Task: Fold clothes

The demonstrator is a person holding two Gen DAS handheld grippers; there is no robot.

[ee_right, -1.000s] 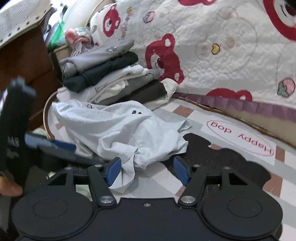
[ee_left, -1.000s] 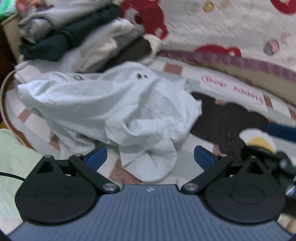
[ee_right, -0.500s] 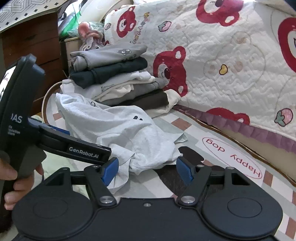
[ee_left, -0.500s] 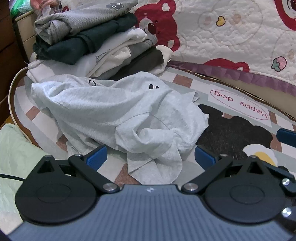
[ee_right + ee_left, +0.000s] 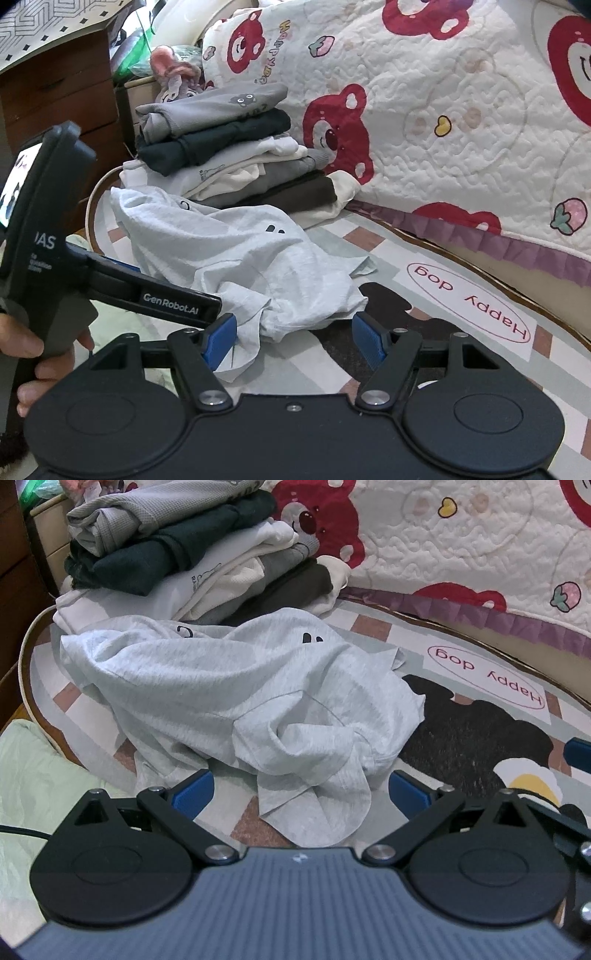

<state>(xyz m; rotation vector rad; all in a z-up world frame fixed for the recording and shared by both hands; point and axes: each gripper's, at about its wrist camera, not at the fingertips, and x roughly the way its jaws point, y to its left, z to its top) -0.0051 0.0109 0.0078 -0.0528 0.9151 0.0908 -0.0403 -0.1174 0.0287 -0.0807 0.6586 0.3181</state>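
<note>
At the far left of my left-hand view lies a pale green quilted cloth [image 5: 33, 775], just off the rounded edge of the checked play mat with a black dog print and the words "Happy dog" [image 5: 491, 686]. On the mat's back left corner stands a stack of folded clothes in grey, dark green, white and brown [image 5: 192, 550], leaning against a white quilted bedcover printed with red bears and strawberries [image 5: 461, 535]. Just in front of the stack, touching its lowest layers, sprawls the crumpled light grey cotton T-shirt [image 5: 236, 694], unfolded, with one loose flap hanging toward me. My left gripper [image 5: 299, 794] hovers over that flap with its blue pads spread wide; the cloth lies between them but neither pad presses it.

In my right-hand view, my left hand [image 5: 22, 354] shows at the left edge, wrapped around the dark handle of the left gripper, whose arm reaches in over the shirt. Behind it stands a dark brown wooden drawer chest [image 5: 55, 92]. The grey T-shirt [image 5: 240, 266] rests mid-mat, and its near hem drapes just beside the left pad of my right gripper [image 5: 295, 341]. That gripper's jaws stand well apart, clamping nothing. The mat's right edge runs along the bedcover's purple frill [image 5: 517, 243].
</note>
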